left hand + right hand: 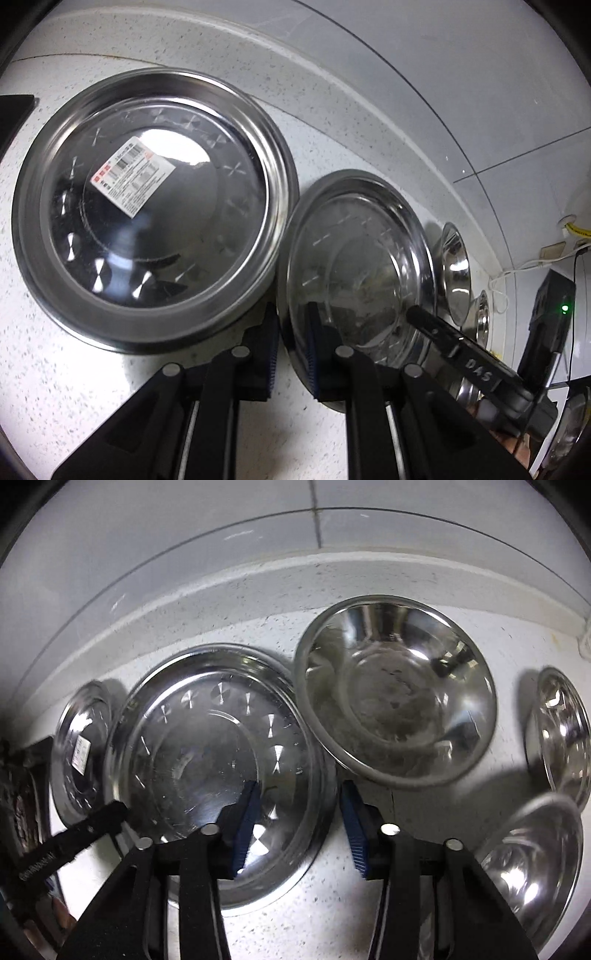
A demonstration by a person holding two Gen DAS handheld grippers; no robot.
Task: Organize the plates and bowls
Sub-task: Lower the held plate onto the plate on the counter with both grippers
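A plain steel plate [354,266] lies on the speckled counter. My left gripper [292,314] is shut on its left rim, one blue pad inside and one outside. My right gripper [300,788] straddles the right rim of the same plate [207,760]; its pads stand apart from the metal, so it is open. One right finger [443,332] shows over the plate's far side in the left wrist view. A larger plate with a paper label [147,206] sits just left of it. A deep steel bowl [395,709] stands close behind the held plate on the right.
Two more steel bowls [561,734] [532,860] sit at the right. A raised counter lip [258,587] and tiled wall run behind everything. A black device with a green light [554,314] and cables stand far right; a dark object [16,110] is at the left edge.
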